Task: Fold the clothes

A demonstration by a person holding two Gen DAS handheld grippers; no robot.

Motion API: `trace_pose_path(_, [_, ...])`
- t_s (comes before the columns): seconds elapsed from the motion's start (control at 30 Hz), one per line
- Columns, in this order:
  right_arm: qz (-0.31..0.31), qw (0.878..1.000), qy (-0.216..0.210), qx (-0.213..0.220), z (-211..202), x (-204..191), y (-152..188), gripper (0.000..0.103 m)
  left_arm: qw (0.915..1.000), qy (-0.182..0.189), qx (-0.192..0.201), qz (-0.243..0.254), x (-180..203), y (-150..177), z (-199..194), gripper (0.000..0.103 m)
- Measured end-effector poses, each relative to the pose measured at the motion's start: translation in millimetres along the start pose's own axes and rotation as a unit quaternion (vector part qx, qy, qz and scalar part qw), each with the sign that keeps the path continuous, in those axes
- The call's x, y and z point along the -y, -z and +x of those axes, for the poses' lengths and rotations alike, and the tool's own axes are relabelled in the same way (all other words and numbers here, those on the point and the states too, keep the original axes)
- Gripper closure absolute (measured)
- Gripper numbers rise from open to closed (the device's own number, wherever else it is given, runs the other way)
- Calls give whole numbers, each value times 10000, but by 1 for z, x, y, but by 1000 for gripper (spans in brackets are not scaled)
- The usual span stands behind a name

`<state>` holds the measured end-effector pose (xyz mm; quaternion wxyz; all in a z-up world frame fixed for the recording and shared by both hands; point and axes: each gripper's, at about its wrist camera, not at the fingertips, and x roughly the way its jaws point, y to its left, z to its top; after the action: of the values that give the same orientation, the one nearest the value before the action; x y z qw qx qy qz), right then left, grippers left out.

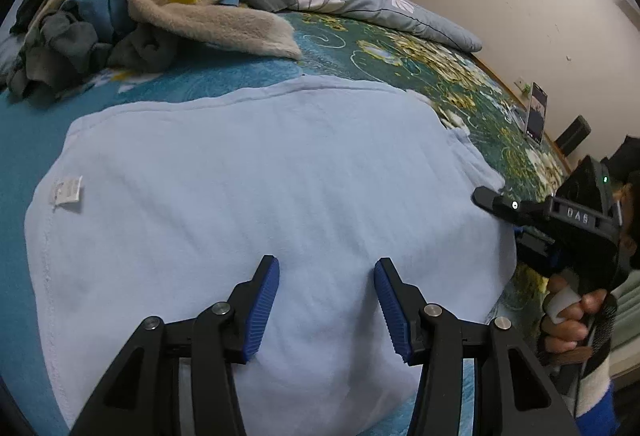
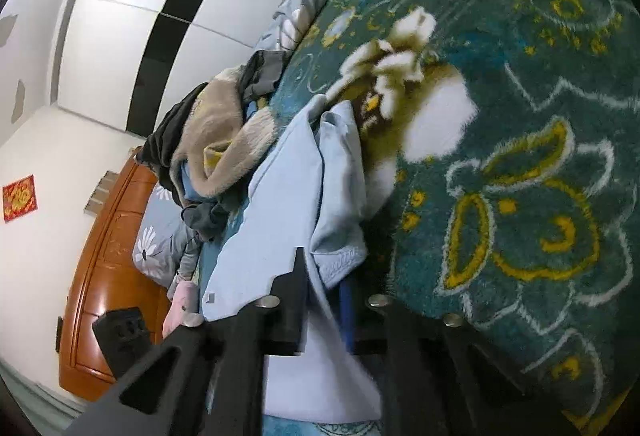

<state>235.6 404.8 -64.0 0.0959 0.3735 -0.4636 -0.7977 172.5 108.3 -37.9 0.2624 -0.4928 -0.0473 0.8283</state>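
A pale blue garment (image 1: 256, 196) lies spread inside-out on the bed, a white care label (image 1: 66, 190) at its left edge. My left gripper (image 1: 326, 300) is open and empty, its blue pads hovering over the garment's near part. My right gripper (image 1: 486, 196) is at the garment's right edge. In the right wrist view it (image 2: 324, 296) is turned on its side with the garment's edge (image 2: 336, 220) between its jaws, shut on the fabric; the garment's folded sleeve bunches just ahead.
A pile of unfolded clothes (image 1: 132, 0) with a beige fleece lies at the back left. A grey flowered quilt (image 1: 372, 8) lies behind. The green floral blanket (image 2: 520, 156) covers the bed. A phone (image 1: 536, 114) stands at the right edge. A wooden headboard (image 2: 104, 276) is to the left.
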Motion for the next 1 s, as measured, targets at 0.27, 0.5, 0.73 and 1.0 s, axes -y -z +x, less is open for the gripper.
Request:
trace_pose_path(0.27, [-809, 9920, 967, -29, 0, -59, -5, 93, 9952, 159, 295, -918, -63, 0, -48, 49])
trace_pose_path(0.5, [-1900, 9779, 871, -32, 14, -159, 20, 93, 9799, -230, 865, -1782, -146, 22, -107, 49])
trace_pose_path(0.73, [-2990, 9502, 646, -599, 81, -239, 90, 93, 9644, -339, 1162, -2353, -193, 50, -134, 49])
trace_pose_path(1.0, [-3212, 9267, 1080, -1627, 167, -225, 163, 88, 9620, -208, 1115, -2486, -208, 70, -137, 48])
